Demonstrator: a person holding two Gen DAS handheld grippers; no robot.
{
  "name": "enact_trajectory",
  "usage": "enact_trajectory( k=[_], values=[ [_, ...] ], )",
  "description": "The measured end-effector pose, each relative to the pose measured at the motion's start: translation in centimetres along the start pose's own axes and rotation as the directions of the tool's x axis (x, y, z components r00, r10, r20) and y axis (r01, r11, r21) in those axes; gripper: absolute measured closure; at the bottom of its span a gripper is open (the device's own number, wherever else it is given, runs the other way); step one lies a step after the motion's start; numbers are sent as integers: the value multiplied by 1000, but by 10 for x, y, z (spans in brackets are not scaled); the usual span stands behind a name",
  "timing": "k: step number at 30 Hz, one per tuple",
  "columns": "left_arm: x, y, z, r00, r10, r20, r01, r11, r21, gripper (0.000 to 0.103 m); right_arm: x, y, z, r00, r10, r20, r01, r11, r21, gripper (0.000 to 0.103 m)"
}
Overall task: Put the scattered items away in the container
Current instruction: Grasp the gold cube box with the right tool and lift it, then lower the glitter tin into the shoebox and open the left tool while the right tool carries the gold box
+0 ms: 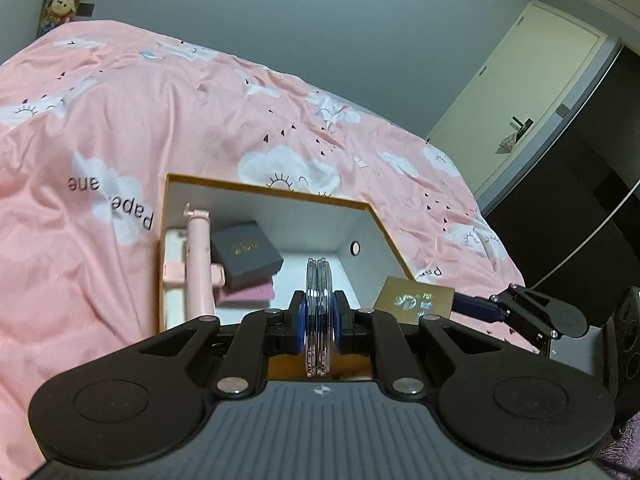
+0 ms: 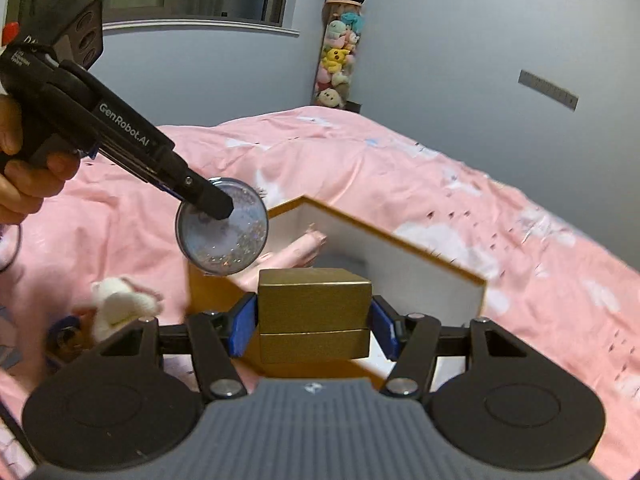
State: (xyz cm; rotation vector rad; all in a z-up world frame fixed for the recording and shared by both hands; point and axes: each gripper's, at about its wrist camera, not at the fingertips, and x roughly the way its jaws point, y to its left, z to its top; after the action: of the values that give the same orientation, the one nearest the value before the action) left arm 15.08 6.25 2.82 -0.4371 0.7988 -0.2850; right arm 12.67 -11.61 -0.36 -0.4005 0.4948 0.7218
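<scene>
Presently both tongs loaded above the container on the bed.
Left tongs [image 1: 319,316] clamp a clear round case [image 1: 319,312] edge-on; right tongs [image 2: 313,320] grip a gold box [image 2: 314,316]. Beyond both tips sits the open container [image 1: 280,194] holding a pink stick [image 1: 197,256] and dark box [image 1: 246,252]. Left of the right tongs lies a blurred white item [image 2: 116,308], possibly plush.

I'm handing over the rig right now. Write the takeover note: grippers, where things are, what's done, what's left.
Left gripper: shut on the round clear glitter-filled disc, held above the box.
Right gripper: shut on the small gold cardboard gift box, at the container's near edge.
Container: gold-rimmed white-lined open box on the pink cloud-print bedspread.
Done: pink selfie stick, dark grey square box and mauve cloth inside.
Left: drop both held items in; white plush toy lies outside.
</scene>
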Motion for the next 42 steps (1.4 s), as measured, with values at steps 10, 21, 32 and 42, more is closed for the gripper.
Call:
enact_trajectory(
  k=[10, 21, 32, 42],
  values=[
    [80, 24, 24, 990, 16, -139, -23, 999, -48, 88, 52, -41, 21, 997, -47, -62, 46, 999, -23, 40],
    [152, 57, 9, 953, -14, -302, -30, 990, -140, 88, 105, -62, 6, 989, 4, -150, -2, 1000, 13, 40],
    [176, 56, 5, 921, 22, -390, -67, 993, -100, 88, 124, -71, -2, 984, 20, -174, -17, 1000, 20, 40],
    [173, 53, 9, 884, 180, -431, -198, 980, 4, 75, 130, -66, -4, 982, 40, -182, -39, 999, 14, 40]
  ],
)
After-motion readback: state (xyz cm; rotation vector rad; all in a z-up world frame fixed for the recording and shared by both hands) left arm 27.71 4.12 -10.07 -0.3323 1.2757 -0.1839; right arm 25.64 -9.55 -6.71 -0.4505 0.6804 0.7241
